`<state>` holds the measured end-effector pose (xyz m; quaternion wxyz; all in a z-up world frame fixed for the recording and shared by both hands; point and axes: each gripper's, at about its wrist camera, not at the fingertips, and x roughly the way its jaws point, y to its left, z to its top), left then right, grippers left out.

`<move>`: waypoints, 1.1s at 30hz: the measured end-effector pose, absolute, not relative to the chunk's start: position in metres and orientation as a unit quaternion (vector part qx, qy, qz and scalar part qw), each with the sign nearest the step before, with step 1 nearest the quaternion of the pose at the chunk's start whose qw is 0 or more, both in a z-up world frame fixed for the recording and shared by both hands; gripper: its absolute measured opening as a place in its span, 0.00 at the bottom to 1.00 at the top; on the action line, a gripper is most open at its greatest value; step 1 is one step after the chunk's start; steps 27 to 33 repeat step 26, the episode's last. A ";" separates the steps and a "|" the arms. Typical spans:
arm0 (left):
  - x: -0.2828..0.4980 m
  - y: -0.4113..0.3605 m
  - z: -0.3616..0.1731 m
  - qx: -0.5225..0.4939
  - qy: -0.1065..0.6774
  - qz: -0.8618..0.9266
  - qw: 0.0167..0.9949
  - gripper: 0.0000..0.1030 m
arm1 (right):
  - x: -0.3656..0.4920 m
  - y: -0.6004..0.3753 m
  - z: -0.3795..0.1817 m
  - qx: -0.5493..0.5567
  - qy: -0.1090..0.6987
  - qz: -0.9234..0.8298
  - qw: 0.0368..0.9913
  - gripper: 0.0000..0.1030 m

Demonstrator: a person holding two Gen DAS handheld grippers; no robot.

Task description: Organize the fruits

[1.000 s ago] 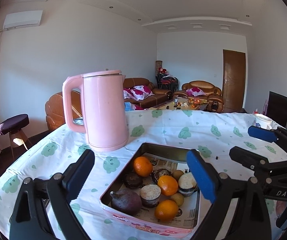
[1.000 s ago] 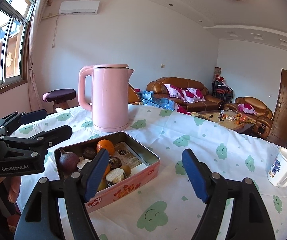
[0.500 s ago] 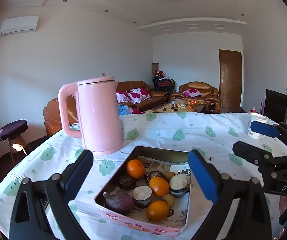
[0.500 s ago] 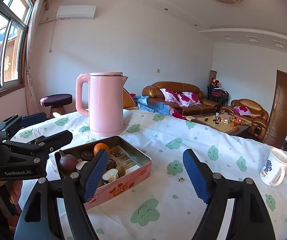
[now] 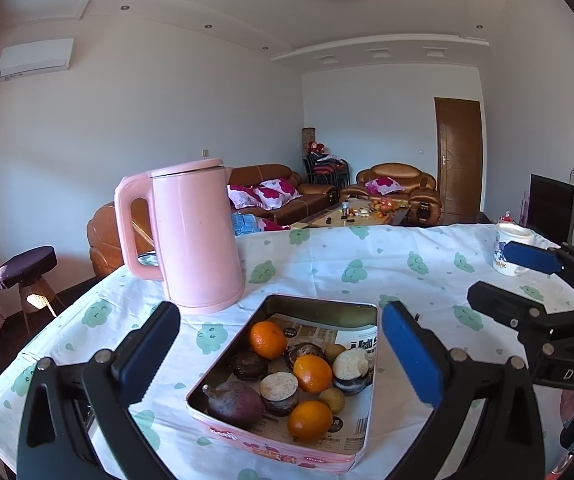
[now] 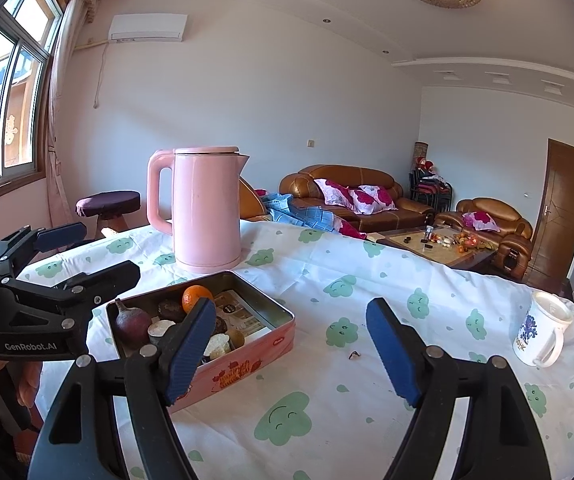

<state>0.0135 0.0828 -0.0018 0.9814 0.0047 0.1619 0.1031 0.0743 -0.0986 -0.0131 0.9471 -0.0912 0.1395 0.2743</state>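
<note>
pink tin, long axis toward kettle

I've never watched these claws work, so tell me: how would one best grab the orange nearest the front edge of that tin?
Come straight down with the left gripper, open above the tin. Close across the front orange at its widest round middle, fingers toward the bare paper on the right and the gap on the left, avoiding the purple fruit.

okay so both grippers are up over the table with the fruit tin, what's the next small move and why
Probably lower the left gripper toward the pink tin and line it up on one orange. Both grippers are open and empty; the left already frames the fruit, while the right gripper hangs over bare tablecloth beside the tin.
</note>
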 end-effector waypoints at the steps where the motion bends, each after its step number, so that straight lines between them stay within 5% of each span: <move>1: 0.013 0.082 -0.001 0.003 0.162 0.099 0.982 1.00 | 0.075 -0.100 -0.013 -0.091 0.139 0.273 0.948 0.76; 33: 0.014 0.070 -0.003 0.017 0.168 0.088 0.982 1.00 | 0.076 -0.109 -0.021 -0.091 0.147 0.264 0.949 0.77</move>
